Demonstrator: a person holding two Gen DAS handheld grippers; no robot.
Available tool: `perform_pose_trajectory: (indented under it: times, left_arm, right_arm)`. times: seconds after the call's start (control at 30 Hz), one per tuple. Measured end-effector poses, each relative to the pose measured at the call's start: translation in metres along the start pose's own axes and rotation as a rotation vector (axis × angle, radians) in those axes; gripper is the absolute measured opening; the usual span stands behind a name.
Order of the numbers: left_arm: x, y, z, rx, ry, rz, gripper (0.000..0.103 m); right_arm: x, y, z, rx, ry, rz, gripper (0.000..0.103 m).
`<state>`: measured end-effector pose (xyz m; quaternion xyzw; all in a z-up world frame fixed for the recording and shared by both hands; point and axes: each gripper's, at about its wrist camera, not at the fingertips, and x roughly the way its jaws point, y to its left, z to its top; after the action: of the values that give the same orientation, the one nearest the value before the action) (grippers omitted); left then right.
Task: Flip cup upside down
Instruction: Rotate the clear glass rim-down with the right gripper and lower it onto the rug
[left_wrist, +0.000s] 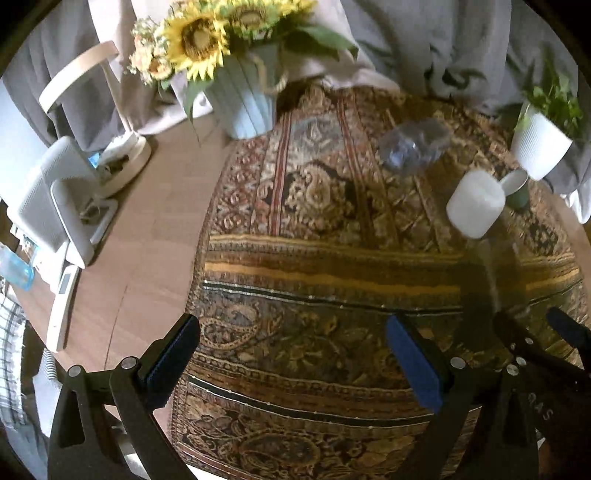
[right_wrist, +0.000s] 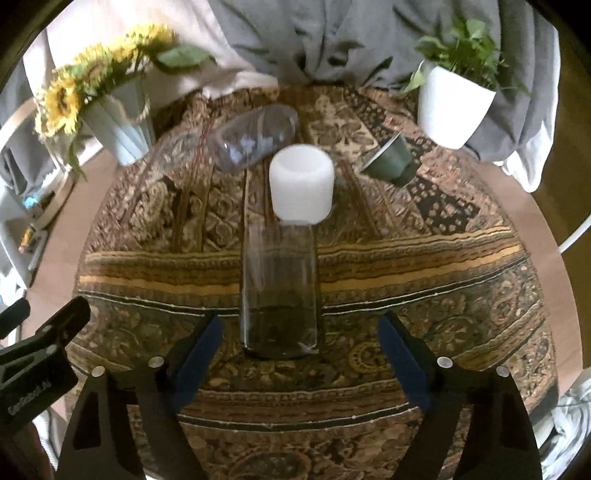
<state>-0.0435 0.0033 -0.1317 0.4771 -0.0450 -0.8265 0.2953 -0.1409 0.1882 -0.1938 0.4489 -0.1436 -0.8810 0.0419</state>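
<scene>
Both tongs stand with jaws spread wide and nothing between them: the left gripper (left_wrist: 291, 354) hovers over the near part of the patterned cloth (left_wrist: 314, 258), the right gripper (right_wrist: 299, 350) just to its right. Their black arms end in flat blue pads (right_wrist: 402, 365).

Between the right gripper's fingers, near their tips but not touched by them, stands the cup (right_wrist: 279, 284): a tall, clear, straight-walled cylinder, upright with its long axis vertical. A squat, matte white cylinder (right_wrist: 301, 184) sits on its upper end; whether the cup's mouth points up or down cannot be told.

Beyond it a clear, ribbed plastic bottle (right_wrist: 255, 136) lies on its side, running left to right. To the far right a small dark green cup (right_wrist: 388, 158) lies tipped over, its pale mouth facing left. Farther right stands a smooth white pot (right_wrist: 454, 107) of green leaves; at far left, a pale fluted vase (left_wrist: 243, 107) of sunflowers (left_wrist: 199, 37). The woven cloth, in brown and gold paisley and stripes, covers a round wooden table (left_wrist: 147, 240).
</scene>
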Motion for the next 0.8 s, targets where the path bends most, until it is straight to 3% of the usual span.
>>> perform_pose_trajectory:
  times: [0.17, 0.27, 0.8]
  left_arm:
    - [0.011, 0.000, -0.003, 0.006, 0.025, -0.001, 0.103]
    - [0.012, 0.002, -0.003, 0.006, 0.027, -0.008, 0.103]
    - [-0.009, 0.000, 0.018, -0.002, -0.049, -0.093, 0.103]
  right_arm:
    - [0.020, 0.001, -0.002, 0.004, 0.054, 0.012, 0.072]
    - [0.025, 0.002, -0.004, 0.010, 0.073, 0.044, 0.058]
    - [-0.023, -0.009, 0.012, 0.006, 0.084, 0.016, 0.058]
